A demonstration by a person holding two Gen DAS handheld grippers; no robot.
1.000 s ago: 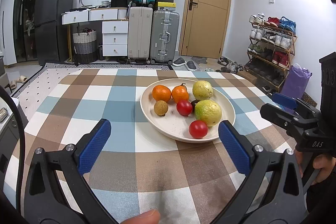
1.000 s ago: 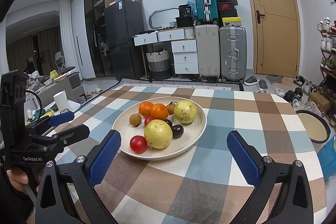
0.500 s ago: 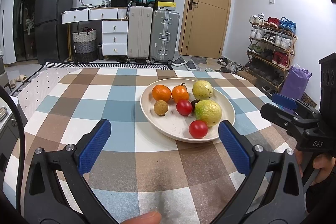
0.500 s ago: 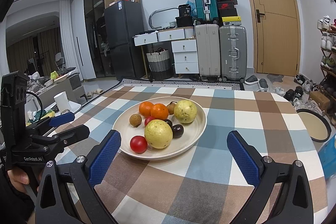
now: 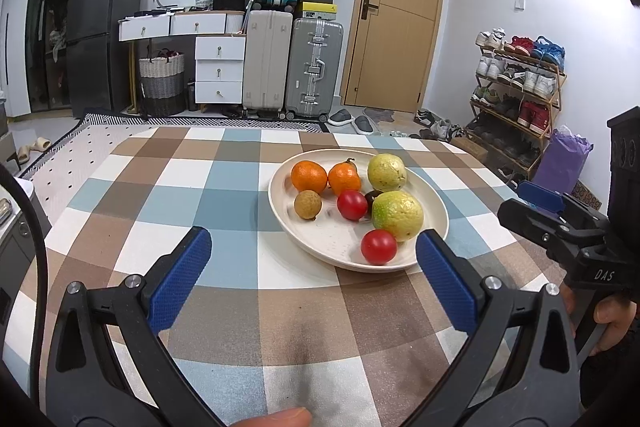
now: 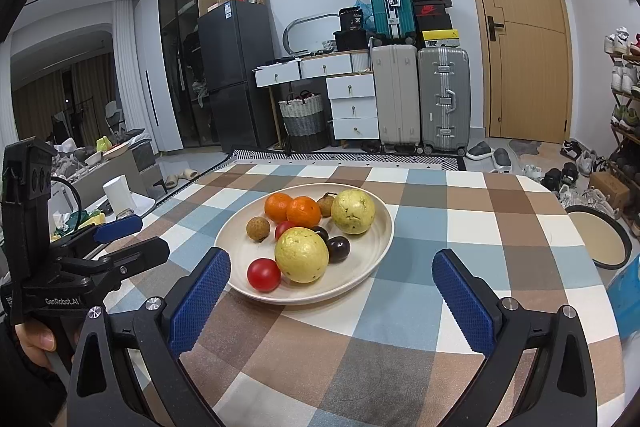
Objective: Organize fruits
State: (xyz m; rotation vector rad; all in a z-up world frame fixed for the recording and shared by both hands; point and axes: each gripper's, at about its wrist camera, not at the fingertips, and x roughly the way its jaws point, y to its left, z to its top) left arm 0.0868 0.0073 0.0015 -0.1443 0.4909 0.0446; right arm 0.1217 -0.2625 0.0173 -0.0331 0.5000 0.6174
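A cream plate (image 5: pixel 434 203) (image 6: pixel 380 247) on the checked tablecloth holds two oranges (image 5: pixel 309 177) (image 6: pixel 303 211), two yellow-green guavas (image 5: pixel 397 215) (image 6: pixel 301 254), two red tomatoes (image 5: pixel 378 246) (image 6: pixel 263 274), a brown longan (image 5: pixel 307 204) (image 6: pixel 258 228) and dark plums (image 6: pixel 338 249). My left gripper (image 5: pixel 314 265) hovers open just short of the plate's near rim, nothing between its blue pads. My right gripper (image 6: pixel 330 287) is open too, straddling the plate's near edge from the other side, empty.
A second dish with a dark rim (image 6: pixel 598 237) sits at the table's right edge, beside something blue (image 6: pixel 626 301). Each view shows the other hand-held gripper (image 5: pixel 560 227) (image 6: pixel 84 259) at the table side. Suitcases, drawers, a fridge and a shoe rack stand behind the table.
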